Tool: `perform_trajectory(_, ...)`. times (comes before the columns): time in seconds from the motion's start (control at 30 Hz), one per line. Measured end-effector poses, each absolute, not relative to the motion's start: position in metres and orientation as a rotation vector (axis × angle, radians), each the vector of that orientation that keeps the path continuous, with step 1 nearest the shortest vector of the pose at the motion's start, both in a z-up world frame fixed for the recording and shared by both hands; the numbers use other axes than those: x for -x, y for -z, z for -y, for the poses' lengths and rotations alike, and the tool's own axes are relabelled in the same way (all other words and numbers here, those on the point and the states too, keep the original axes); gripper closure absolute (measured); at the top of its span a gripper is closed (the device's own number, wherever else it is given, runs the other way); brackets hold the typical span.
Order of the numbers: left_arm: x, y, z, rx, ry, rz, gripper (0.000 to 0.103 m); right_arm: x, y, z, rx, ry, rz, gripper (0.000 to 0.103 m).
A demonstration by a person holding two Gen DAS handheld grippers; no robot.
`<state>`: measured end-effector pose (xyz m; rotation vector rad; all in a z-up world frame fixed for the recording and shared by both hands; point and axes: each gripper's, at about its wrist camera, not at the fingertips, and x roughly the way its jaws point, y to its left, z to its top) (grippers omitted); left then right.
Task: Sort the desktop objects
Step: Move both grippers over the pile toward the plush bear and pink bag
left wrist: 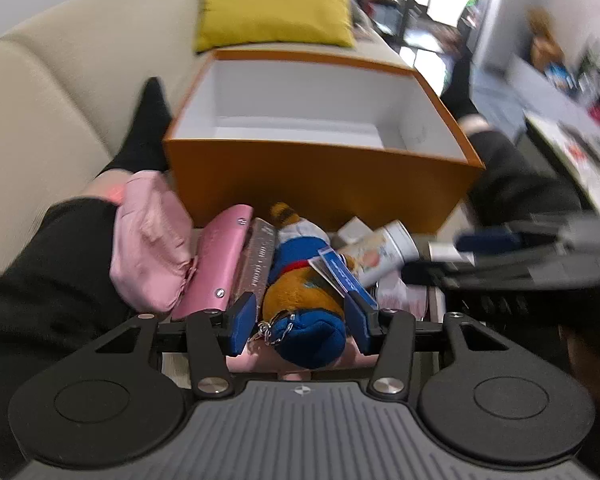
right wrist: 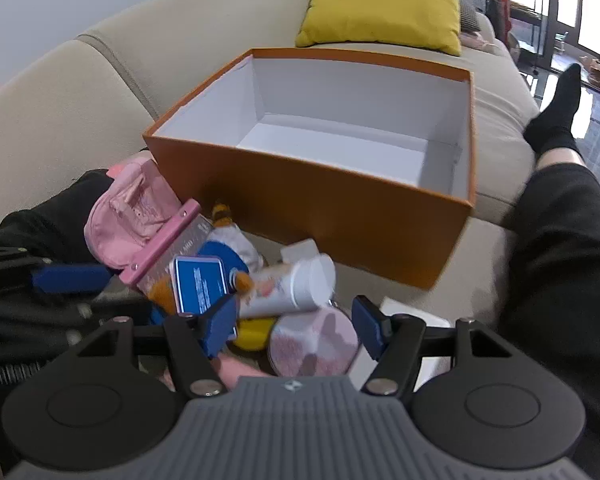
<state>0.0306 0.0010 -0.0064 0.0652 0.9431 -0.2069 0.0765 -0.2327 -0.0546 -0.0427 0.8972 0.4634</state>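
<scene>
An orange box (left wrist: pixel 320 188) (right wrist: pixel 320 208) with a bare white inside stands open on the beige sofa. In front of it lies a pile: a pink cloth cap (left wrist: pixel 148 240) (right wrist: pixel 128 216), a pink case (left wrist: pixel 220 260), a blue-and-orange plush toy (left wrist: pixel 300 300), a blue card (right wrist: pixel 200 284), a white tube (left wrist: pixel 384 248) (right wrist: pixel 296 284) and a round pink pad (right wrist: pixel 314 344). My left gripper (left wrist: pixel 302 320) is open and straddles the plush toy, pads close beside it. My right gripper (right wrist: pixel 294 330) is open above the round pad and the tube. Each gripper shows at the edge of the other view.
A person's legs in black trousers (right wrist: pixel 560 264) and black socks (left wrist: pixel 148 128) (right wrist: pixel 560 108) lie on either side of the box and pile. A yellow cushion (left wrist: pixel 276 4) (right wrist: pixel 384 4) rests behind the box. A small white box (right wrist: pixel 300 250) sits by the tube.
</scene>
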Motion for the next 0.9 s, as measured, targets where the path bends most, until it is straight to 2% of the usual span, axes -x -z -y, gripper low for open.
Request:
perform_trajectory(0.27, -0.054, 0.021, 0.020, -0.227, 0.317, -1.056, 0.046, -0.098, 0.059, 0.221, 0.100, -0.489, -0.915, 0.037)
perform_trajectory(0.5, -0.072, 0.033, 0.023, -0.246, 0.340, -1.123, 0.046, -0.109, 0.071, 0.218, 0.108, -0.498, -0.955, 0.037)
perform_trajectory(0.9, -0.093, 0.047, 0.029, -0.247, 0.334, -1.129, 0.040, -0.122, 0.085, 0.229, 0.064, -0.470, -1.005, 0.042)
